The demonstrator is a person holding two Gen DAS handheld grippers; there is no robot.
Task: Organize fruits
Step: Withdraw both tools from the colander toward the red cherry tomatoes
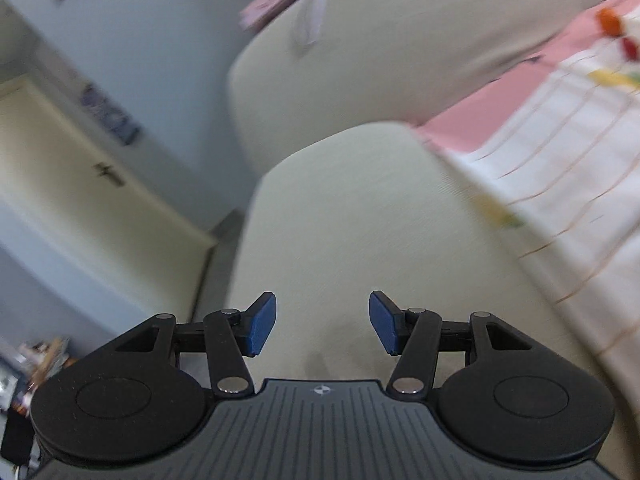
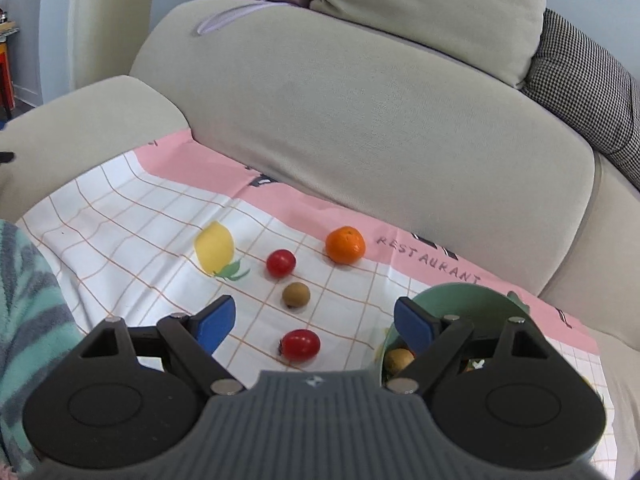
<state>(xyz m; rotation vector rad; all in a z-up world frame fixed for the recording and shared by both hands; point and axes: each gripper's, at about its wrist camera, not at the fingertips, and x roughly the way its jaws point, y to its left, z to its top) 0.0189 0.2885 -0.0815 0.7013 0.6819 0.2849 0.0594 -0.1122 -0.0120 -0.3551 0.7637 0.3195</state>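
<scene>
A: Where are the fruits?

B: All in front of the right tongs (image 2: 314, 322), on the pink and white checked paper mat (image 2: 132, 216) over the big beige cloth sofa (image 2: 360, 120). Round orange fruit (image 2: 345, 245) far ahead and a bit right. Small red tomato (image 2: 281, 263) ahead. Little brown round fruit (image 2: 296, 295) closer. Oval red tomato (image 2: 300, 344) right between the open blue pads (image 2: 216, 322), not touched yet.

A: And the bowl?

B: Green round bowl (image 2: 460, 300) behind the right pad, one brown fruit already inside.

A: Tongs holding anything?

B: Right tongs wide open, empty. Left tongs (image 1: 322, 326) about half open, empty too, aimed at the sofa arm.

A: How to do it well?

B: Probably best to go for the closest tomato. Down slowly, pads on both sides, soft squeeze so no squash, then over to the bowl.

A: Anything hard to see?

B: Most of the bowl hidden behind the tongs. Left view all blurry, fruits there only colour smudges. Yellow lemon shape (image 2: 214, 247) maybe only a picture on the mat; cannot tell.
</scene>
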